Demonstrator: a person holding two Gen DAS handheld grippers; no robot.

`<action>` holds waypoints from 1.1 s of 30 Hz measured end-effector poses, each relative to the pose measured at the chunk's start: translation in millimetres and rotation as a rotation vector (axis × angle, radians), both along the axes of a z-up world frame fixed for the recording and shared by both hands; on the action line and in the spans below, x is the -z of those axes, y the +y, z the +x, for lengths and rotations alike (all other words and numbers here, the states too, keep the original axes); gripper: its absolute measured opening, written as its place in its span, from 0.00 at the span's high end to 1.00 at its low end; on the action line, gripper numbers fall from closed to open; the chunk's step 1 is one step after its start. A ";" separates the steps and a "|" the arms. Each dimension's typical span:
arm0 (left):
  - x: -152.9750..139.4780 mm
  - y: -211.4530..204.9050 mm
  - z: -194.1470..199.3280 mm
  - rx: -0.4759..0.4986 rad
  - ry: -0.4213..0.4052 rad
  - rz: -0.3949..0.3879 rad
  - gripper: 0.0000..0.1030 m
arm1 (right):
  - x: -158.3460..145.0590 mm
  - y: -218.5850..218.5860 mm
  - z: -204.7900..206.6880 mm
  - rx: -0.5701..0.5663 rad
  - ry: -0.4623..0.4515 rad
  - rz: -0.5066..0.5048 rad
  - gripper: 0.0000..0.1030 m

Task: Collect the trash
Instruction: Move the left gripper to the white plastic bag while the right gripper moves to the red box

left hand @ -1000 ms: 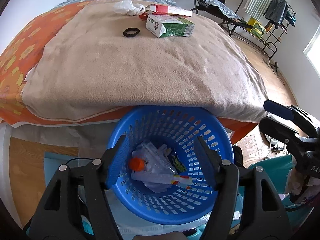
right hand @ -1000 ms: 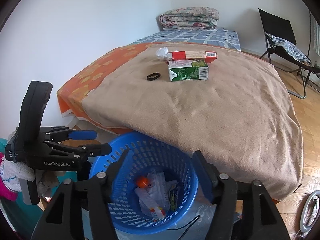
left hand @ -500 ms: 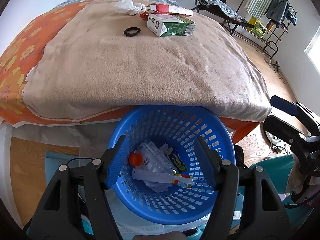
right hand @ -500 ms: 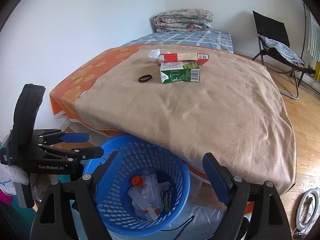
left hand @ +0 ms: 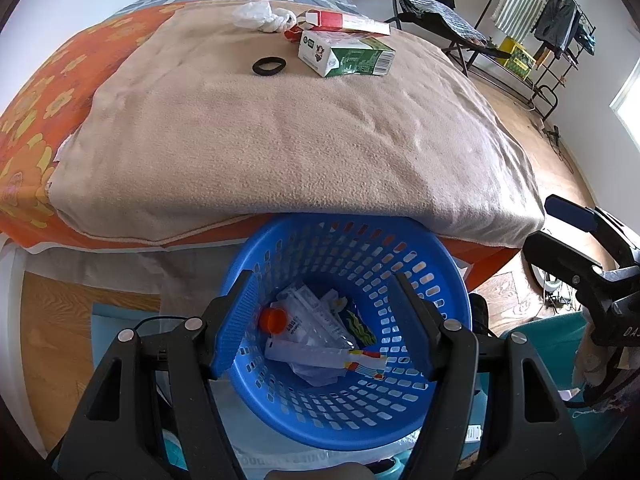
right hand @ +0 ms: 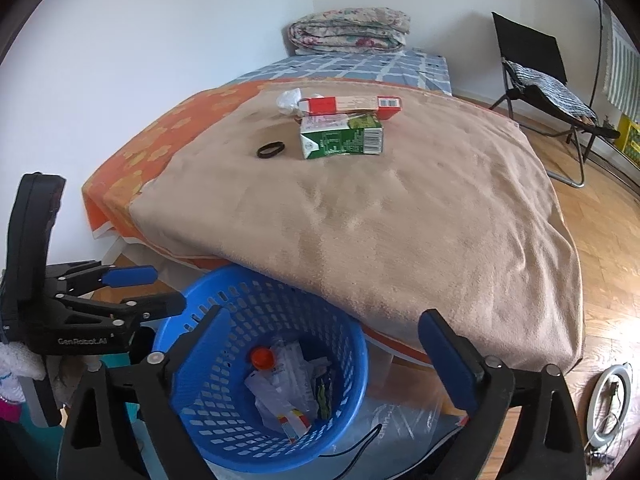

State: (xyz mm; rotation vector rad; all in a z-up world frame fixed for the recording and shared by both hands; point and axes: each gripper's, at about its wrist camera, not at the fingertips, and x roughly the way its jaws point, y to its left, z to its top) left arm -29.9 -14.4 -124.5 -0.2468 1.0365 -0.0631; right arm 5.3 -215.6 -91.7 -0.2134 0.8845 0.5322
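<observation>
A blue perforated basket (left hand: 348, 412) stands on the floor against the near edge of a bed, partly tucked under the overhanging beige blanket (left hand: 296, 140). Inside it lie crumpled clear wrappers (left hand: 316, 324), an orange bottle cap (left hand: 273, 319) and a flat tube with red and yellow print (left hand: 360, 358). The left gripper (left hand: 326, 324) hangs over the basket's mouth, pointing steeply down, its blue-padded jaws partly apart with nothing between them. The right gripper (right hand: 324, 360) hovers just to the right of it, over the basket's right rim; its jaws have just been opening and now stand wide, empty between the pads. More trash waits at the far end of the blanket: a green and white drink carton (right hand: 342, 138) lying on its side, a long red and white box (right hand: 350, 104) just behind it, a crumpled clear plastic bag (right hand: 289, 100) to the left of the box, and a black ring-shaped band (right hand: 271, 149) lying left of the carton, apart from it. A folded quilt (right hand: 350, 31) sits at the bed's far end, and a black folding chair (right hand: 536, 80) stands on the wooden floor at far right.
</observation>
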 end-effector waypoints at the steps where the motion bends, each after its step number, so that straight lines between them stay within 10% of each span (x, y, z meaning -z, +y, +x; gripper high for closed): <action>1: 0.0 0.6 0.3 -0.002 0.000 0.000 0.33 | 0.0 0.1 0.5 0.007 -0.001 -0.007 0.04; 21: -1.6 5.8 14.7 -0.010 0.028 0.004 0.33 | 17.1 8.0 15.0 0.021 0.092 -0.123 0.05; 33: -53.0 31.8 59.1 -0.027 -0.075 0.042 0.33 | -34.9 3.1 60.9 -0.006 0.017 -0.018 0.15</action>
